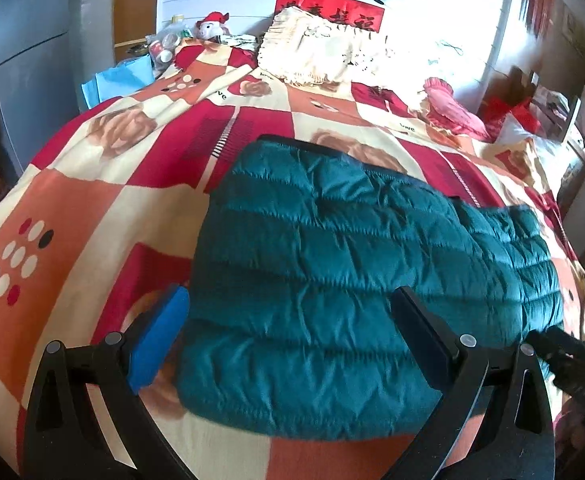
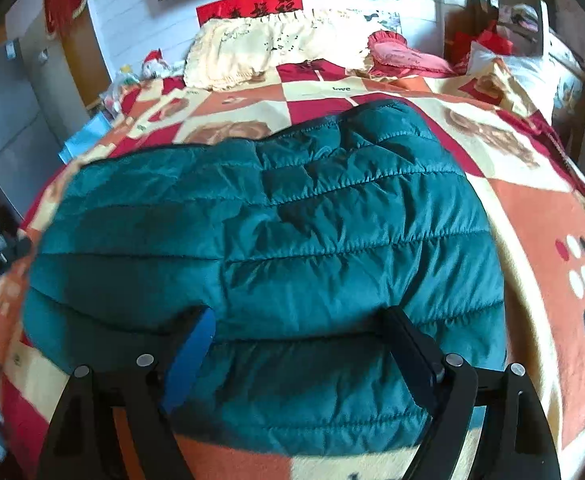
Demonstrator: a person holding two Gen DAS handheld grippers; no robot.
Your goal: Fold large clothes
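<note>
Left gripper [image 1: 292, 336] is spread wide with nothing pinched: its blue pad sits over the bedspread just off the jacket's left edge, the black finger hangs over the padding. Right gripper [image 2: 298, 344] is wide open too, both fingers above the near part of the jacket, nothing held between them.

The teal quilted puffer jacket [image 1: 332, 272] lies folded into a chunky rectangle on the bed, roughly in the middle of the red, orange and cream checked bedspread [image 1: 72, 208]. Its far edge has dark trim. In the left wrist view a second layer pokes out on the right side, so that edge is stepped, not flush. The near edge is rounded and puffy and stops short of the bed's front edge.

Plenty of bare bedspread on the left and right of the jacket and beyond it. Past that, a cream fringed pillow [image 1: 320, 56] and a pink cushion [image 2: 404, 54] sit by the wall, well apart from the jacket. Clutter is piled at the far left corner.
</note>
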